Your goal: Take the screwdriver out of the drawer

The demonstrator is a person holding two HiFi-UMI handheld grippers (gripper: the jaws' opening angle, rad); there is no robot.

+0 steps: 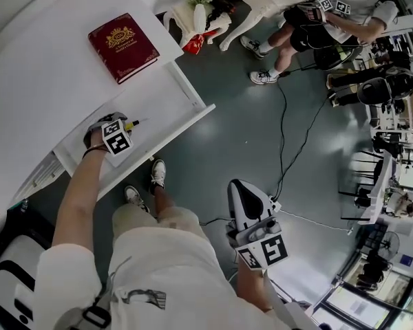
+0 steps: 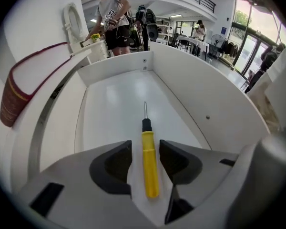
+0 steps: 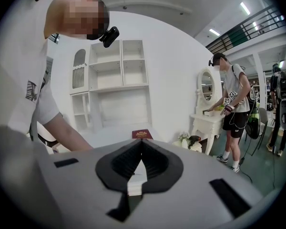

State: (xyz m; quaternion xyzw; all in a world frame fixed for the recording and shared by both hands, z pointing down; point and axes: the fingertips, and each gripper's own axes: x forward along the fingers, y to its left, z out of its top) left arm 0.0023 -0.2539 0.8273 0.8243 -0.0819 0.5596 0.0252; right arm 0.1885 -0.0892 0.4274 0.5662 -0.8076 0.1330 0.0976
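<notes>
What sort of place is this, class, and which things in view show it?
Probably a large hall staged as a home, not a real house: a white dressing table and shelf unit stand beneath a balcony railing.

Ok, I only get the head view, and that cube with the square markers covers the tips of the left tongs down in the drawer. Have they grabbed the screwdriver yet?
Observer: Not yet. In the left gripper view, the left tongs straddle the yellow handle of the screwdriver, and a gap still shows on the handle's left side.
Visitor: Which way does it lie?
Observer: Flat on the floor of the drawer, with its metal tip pointing away from the tongs toward the far wall.
Visitor: And the other tongs?
Observer: The right tongs are shut, with nothing between them.
</notes>
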